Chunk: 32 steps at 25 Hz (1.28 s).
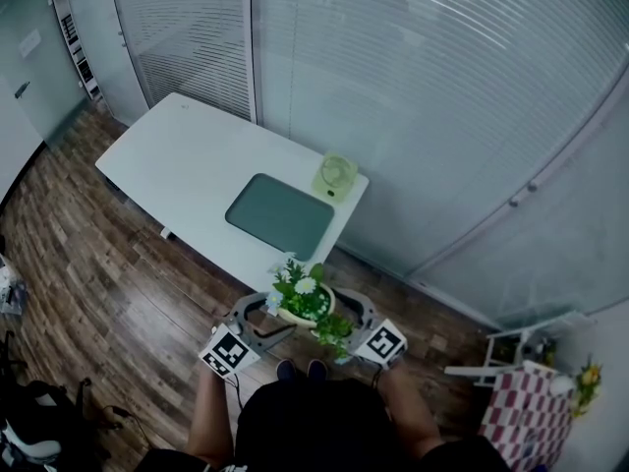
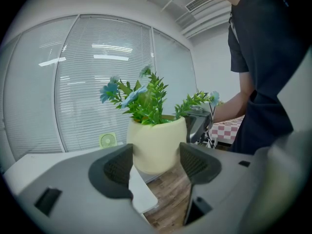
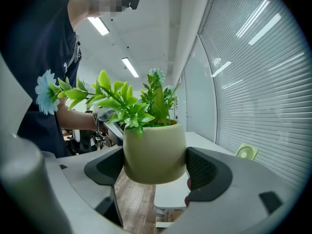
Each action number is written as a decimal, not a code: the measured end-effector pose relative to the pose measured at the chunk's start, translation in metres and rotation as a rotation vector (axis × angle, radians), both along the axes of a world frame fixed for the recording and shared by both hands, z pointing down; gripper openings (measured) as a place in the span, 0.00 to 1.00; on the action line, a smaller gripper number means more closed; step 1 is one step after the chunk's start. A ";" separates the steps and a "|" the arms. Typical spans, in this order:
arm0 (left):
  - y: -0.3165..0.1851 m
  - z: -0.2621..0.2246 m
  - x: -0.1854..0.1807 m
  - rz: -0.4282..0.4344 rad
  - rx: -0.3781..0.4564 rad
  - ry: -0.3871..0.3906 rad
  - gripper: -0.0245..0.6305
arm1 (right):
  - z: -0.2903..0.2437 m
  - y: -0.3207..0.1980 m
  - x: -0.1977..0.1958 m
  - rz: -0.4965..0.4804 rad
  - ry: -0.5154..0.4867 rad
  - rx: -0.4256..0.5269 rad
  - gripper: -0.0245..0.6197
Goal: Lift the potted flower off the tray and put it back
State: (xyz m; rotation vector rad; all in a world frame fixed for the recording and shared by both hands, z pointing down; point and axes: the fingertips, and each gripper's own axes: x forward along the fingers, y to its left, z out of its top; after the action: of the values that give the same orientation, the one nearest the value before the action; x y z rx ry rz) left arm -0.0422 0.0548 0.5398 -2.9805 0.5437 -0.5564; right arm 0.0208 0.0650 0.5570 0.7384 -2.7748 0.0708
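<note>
Head view: the potted flower point(image 1: 305, 303) is held off the table point(image 1: 187, 155), above the wooden floor just short of the table's near end, between the left gripper point(image 1: 260, 321) and the right gripper point(image 1: 351, 315). The dark green tray point(image 1: 280, 214) lies bare, well apart from the pot, with a small fan point(image 1: 336, 175) at its far corner. Left gripper view: jaws partly spread and pressed on opposite sides of the cream pot, which holds green leaves and pale blue blooms. Right gripper view: jaws likewise clamp the pot's lower wall. Judgement: the return calls for equal pressure from both sides, an upright pot, a flat landing mid-tray, then release.
</note>
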 end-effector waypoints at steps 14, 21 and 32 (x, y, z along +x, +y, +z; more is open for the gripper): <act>0.004 0.011 -0.020 0.018 -0.013 0.006 0.49 | 0.013 0.006 -0.020 0.022 0.024 -0.013 0.61; 0.001 0.016 -0.029 0.029 -0.025 0.006 0.49 | 0.016 0.003 -0.028 0.037 0.029 -0.029 0.61; -0.038 0.024 -0.016 0.026 -0.035 0.000 0.49 | 0.021 -0.036 -0.017 0.032 0.032 -0.018 0.61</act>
State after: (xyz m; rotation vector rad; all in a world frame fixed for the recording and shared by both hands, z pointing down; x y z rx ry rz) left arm -0.0583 0.0172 0.5633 -3.0160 0.5003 -0.5693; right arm 0.0040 0.0294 0.5776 0.7727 -2.7285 0.0893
